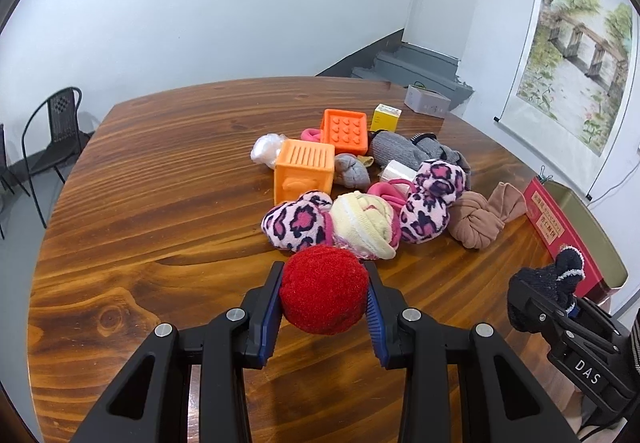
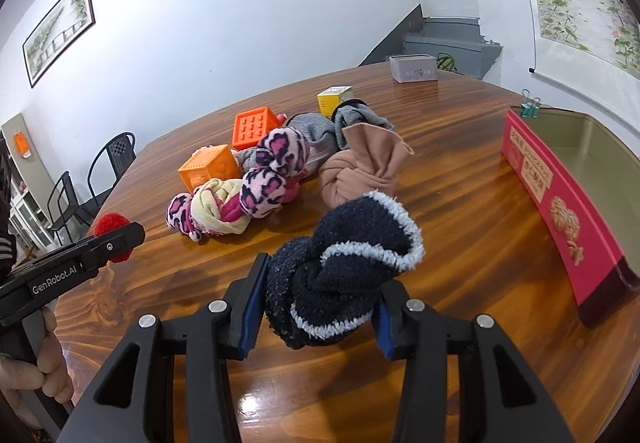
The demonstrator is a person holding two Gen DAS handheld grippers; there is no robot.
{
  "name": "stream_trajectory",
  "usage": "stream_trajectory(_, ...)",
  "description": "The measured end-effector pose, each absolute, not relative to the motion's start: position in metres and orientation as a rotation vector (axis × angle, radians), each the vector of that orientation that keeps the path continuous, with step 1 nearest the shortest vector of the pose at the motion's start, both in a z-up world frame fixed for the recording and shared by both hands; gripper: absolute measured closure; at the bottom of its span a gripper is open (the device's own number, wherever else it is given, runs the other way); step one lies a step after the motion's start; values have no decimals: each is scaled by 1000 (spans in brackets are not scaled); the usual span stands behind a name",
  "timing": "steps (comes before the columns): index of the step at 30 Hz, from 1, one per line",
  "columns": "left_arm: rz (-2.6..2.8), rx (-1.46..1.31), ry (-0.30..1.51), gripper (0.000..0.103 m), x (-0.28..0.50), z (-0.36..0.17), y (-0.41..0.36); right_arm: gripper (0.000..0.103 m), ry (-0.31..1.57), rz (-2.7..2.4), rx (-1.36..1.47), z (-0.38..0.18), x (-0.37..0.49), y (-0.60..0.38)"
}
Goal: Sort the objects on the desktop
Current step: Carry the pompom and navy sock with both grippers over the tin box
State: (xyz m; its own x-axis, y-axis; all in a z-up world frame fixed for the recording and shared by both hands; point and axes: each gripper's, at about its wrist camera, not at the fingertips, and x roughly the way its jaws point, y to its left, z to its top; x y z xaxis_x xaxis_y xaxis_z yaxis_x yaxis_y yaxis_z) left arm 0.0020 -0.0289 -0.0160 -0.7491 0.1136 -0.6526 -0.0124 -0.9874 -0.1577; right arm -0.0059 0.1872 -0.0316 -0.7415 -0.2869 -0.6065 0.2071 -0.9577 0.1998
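Note:
My left gripper [image 1: 325, 289] is shut on a fuzzy red ball [image 1: 323, 289], held above the wooden table [image 1: 168, 203] just in front of the pile. My right gripper [image 2: 320, 283] is shut on a rolled dark navy sock with a pale blue cuff [image 2: 344, 275]; the same sock [image 1: 556, 279] shows at the right edge of the left wrist view. The pile holds leopard-print pink sock balls [image 1: 298, 225], a cream sock roll [image 1: 364, 225], a tan knotted sock [image 1: 478, 223], grey socks [image 1: 404, 151] and two orange toy cubes [image 1: 306, 173] [image 1: 345, 131].
A red tin box [image 2: 560, 199] with an open gold inside stands at the table's right edge, binder clips [image 2: 530, 108] on its rim. A yellow box [image 2: 334, 99] and a grey box [image 2: 412, 68] sit farther back. Black chairs [image 1: 56, 135] stand left of the table.

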Motion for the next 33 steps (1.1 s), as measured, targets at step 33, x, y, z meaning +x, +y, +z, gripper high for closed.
stream_trajectory(33,2424,-903,70,65,-51,29,251,54,-417,-3196,763,26,43,423)
